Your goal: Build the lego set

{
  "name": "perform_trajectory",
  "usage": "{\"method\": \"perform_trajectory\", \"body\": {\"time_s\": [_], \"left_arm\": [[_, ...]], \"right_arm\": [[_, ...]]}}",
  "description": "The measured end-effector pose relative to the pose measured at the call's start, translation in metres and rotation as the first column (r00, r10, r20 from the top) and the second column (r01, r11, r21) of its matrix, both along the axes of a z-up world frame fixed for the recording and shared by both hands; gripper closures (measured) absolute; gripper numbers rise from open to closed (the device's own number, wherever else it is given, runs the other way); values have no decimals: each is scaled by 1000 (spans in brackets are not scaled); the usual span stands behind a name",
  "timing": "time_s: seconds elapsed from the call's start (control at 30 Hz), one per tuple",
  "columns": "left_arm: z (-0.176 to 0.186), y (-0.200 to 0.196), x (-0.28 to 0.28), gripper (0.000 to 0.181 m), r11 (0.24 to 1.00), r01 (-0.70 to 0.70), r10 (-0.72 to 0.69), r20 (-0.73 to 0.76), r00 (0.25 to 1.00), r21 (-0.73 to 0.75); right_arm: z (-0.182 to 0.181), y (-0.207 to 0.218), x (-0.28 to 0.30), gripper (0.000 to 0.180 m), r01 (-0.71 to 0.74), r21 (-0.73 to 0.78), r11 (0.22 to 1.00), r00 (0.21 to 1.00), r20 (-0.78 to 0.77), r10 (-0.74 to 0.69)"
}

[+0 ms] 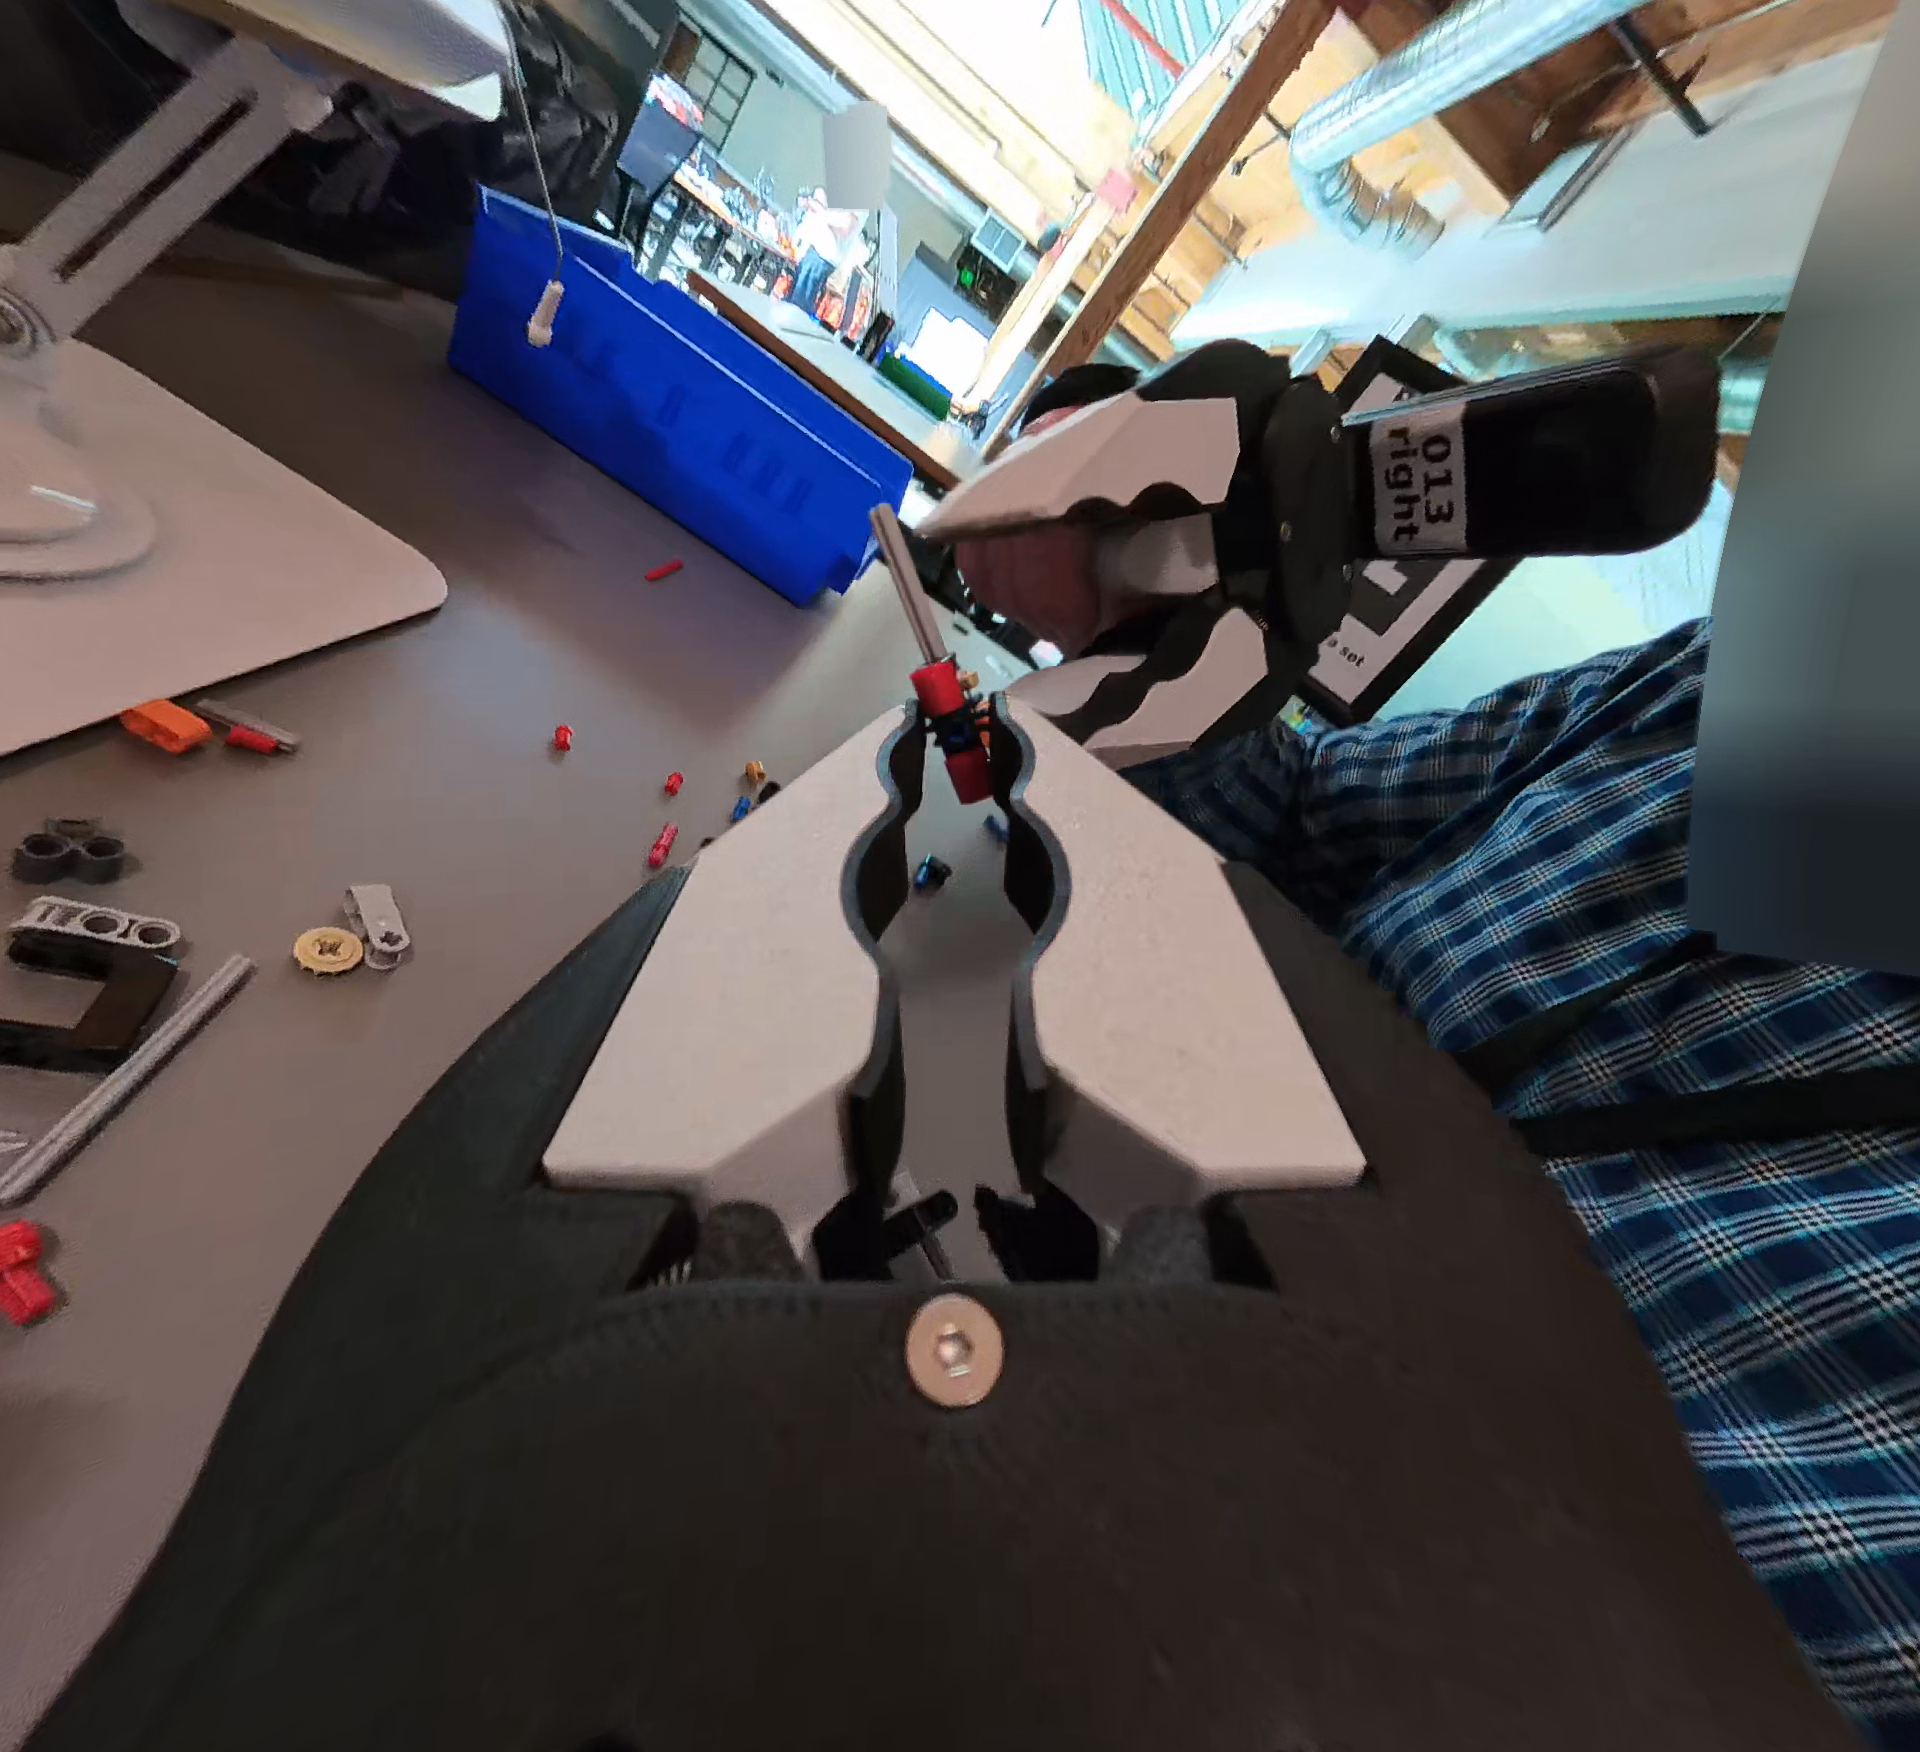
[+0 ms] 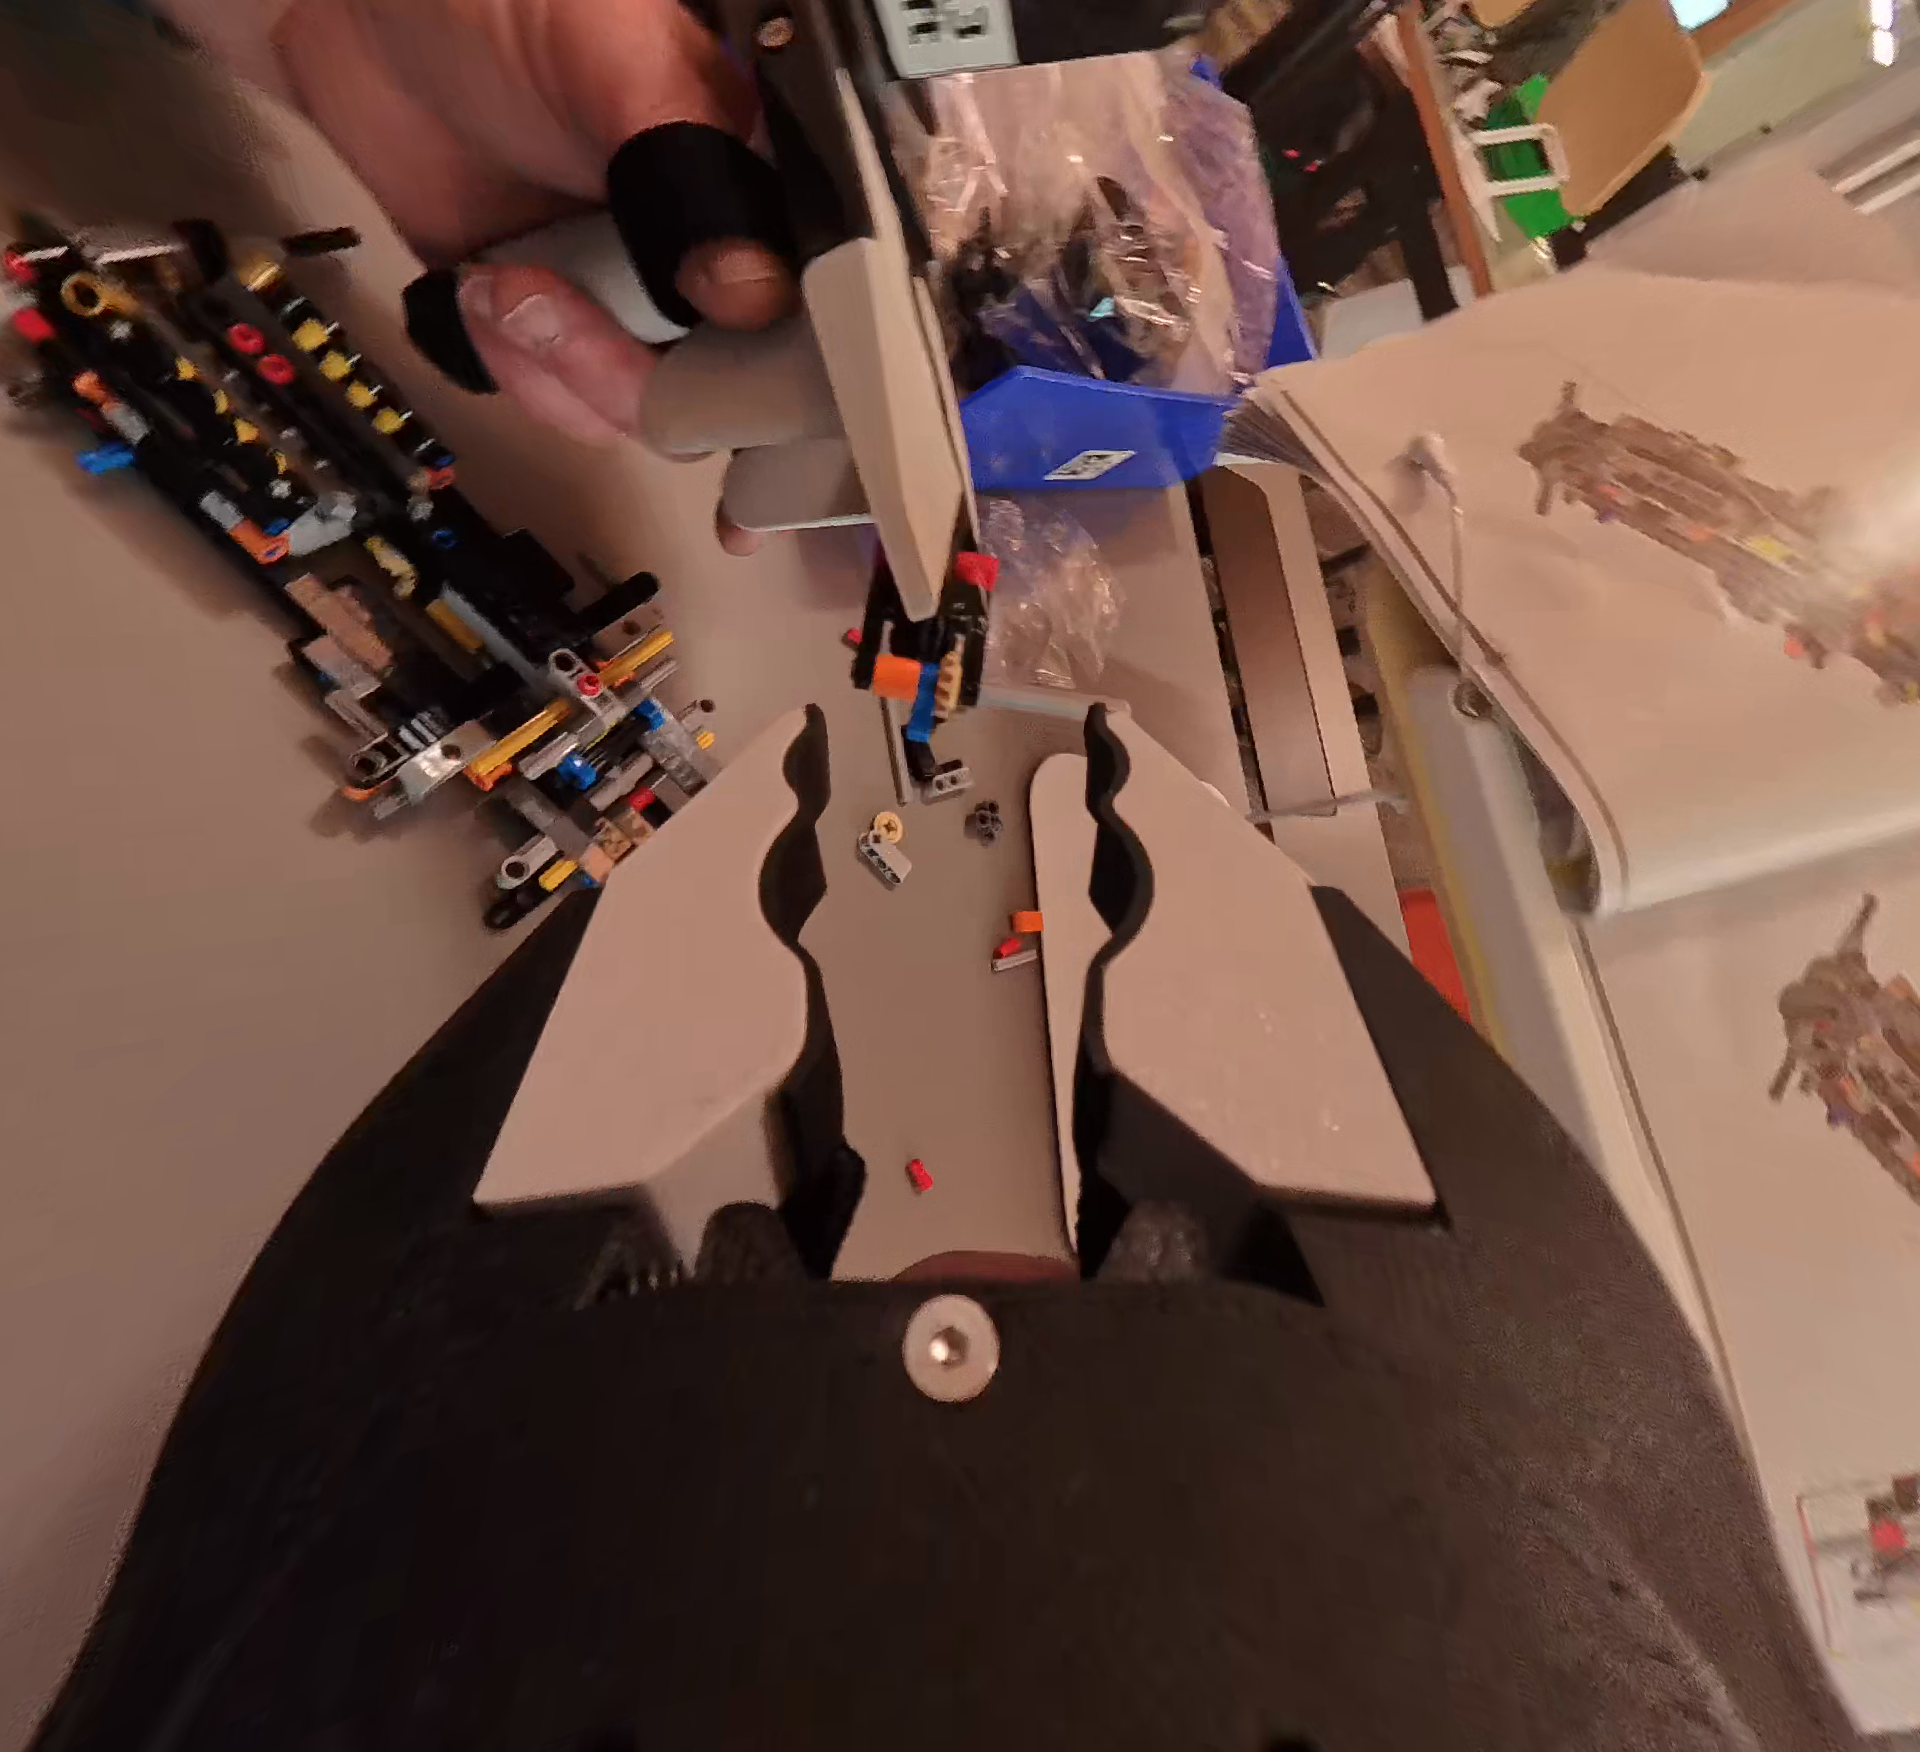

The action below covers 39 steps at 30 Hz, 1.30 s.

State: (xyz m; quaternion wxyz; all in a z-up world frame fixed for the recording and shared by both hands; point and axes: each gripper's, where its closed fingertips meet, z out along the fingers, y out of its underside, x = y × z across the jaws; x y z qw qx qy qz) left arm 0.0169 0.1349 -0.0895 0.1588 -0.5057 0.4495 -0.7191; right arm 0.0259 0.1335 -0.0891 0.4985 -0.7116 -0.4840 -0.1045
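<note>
Your left gripper (image 1: pixel 951 746) clamped the small assembly (image 1: pixel 948 736) at frame centre, its grey axle (image 1: pixel 906 585) pointing up-left, while your right gripper (image 2: pixel 951 736), jaws spread and empty, sat just right of it.

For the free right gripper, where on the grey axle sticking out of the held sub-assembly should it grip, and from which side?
Probably the bare upper end of the grey axle, above the red bush, closing across the shaft from its open side. The left gripper already clamps the lower part, and the open right gripper fits only that exposed end.
</note>
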Motion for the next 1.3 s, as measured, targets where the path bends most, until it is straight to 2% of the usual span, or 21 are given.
{"method": "perform_trajectory", "body": {"time_s": [0.13, 0.2, 0.33, 0.43, 0.5, 0.63, 0.73, 0.8, 1.07, 1.3], "left_arm": [[9, 7, -2, 171, 999, -28, 29, 54, 998, -16], [14, 10, -3, 171, 999, -44, 45, 80, 996, -19], [22, 10, -5, 171, 998, -66, 67, 136, 988, -11], [26, 9, -5, 171, 997, -78, 77, 163, 984, -1], [30, 8, -7, 171, 996, -86, 85, 192, 978, -1], [33, 8, -7, 171, 996, -95, 93, 215, 972, -3], [34, 8, -8, 171, 996, -94, 94, 227, 969, -10], [37, 8, -10, 171, 995, -94, 96, 243, 965, -22], [39, 11, -13, 171, 994, -104, 107, 268, 957, -27], [39, 10, -13, 163, 994, -110, 102, 262, 960, 19]], "right_arm": [[5, -3, 7, 131, 62, -25, 998, 991, -120, -64], [5, -5, 4, 135, 65, -75, 995, 966, -246, -81], [7, -2, -4, 140, 37, -180, 983, 843, -523, -128], [10, 0, -11, 147, -10, -229, 973, 731, -666, -149], [8, 2, -18, 147, -38, -256, 966, 689, -707, -160], [16, 5, -29, 153, -111, -258, 960, 556, -817, -155], [21, 9, -30, 169, -144, -240, 960, 457, -877, -151], [25, 10, -31, 171, -160, -215, 963, 406, -904, -134], [27, 13, -34, 174, -169, -193, 967, 369, -922, -119], [27, 12, -31, 175, -176, -201, 964, 395, -911, -118]]}}
